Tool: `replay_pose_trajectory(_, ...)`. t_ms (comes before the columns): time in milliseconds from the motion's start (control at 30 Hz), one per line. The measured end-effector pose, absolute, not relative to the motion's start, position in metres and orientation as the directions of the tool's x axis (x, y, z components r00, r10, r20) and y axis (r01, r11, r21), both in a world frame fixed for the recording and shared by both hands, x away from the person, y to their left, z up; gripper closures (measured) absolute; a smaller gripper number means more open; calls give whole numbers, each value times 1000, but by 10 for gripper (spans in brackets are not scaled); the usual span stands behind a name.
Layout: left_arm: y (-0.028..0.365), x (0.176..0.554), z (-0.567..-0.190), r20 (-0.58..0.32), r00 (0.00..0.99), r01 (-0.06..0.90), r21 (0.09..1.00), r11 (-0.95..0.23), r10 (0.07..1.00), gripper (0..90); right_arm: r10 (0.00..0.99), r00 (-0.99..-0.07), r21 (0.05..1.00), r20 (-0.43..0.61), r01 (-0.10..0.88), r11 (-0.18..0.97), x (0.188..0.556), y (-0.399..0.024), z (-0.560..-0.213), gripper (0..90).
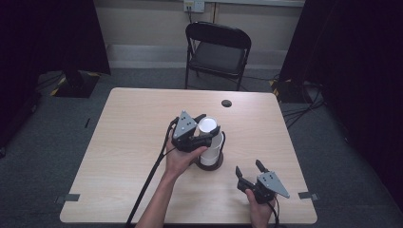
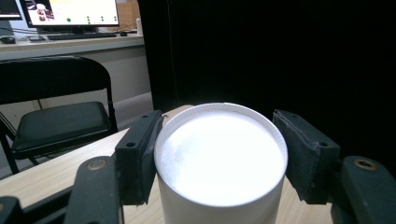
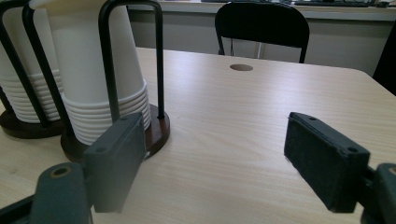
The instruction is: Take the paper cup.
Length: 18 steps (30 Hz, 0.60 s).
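The left gripper (image 1: 205,127) squeezes the top white paper cup (image 1: 208,126) of the stack, at the table's (image 1: 128,123) middle, a light, squashy cup best held gently by its sides, while the right gripper (image 1: 250,171), toward 5 o'clock, waits with fingers apart.

The cup stack (image 1: 209,142) in its wire holder (image 1: 209,164) stands mid-table, and the left gripper (image 1: 202,130) is clamped round its top cup (image 2: 220,158), so that spot is blocked from above and from the left. The holder's black uprights (image 3: 159,56) fence the stack's sides; cups can only leave upward. Bare table (image 1: 128,137) lies open to the left, behind toward the cable hole (image 1: 226,103), and to the right, where the right gripper (image 1: 251,173) rests with jaws spread near the front edge.
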State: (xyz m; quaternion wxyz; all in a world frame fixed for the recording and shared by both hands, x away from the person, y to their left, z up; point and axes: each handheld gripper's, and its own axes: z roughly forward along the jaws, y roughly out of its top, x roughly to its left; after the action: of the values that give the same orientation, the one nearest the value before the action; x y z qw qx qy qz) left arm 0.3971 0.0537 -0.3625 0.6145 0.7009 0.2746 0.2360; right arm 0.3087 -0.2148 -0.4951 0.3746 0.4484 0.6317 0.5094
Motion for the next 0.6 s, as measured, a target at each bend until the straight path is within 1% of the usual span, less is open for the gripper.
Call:
replay_pose_trajectory(300, 62, 387, -353, -8, 734, 74, 995, -68, 679, 355, 948, -317, 979, -20, 188, 83, 309, -214, -495, 200)
replay_pose_trajectory(600, 73, 375, -351, -33, 736, 86, 995, -44, 676, 355, 949, -315, 979, -20, 186, 82, 309, -214, -495, 200)
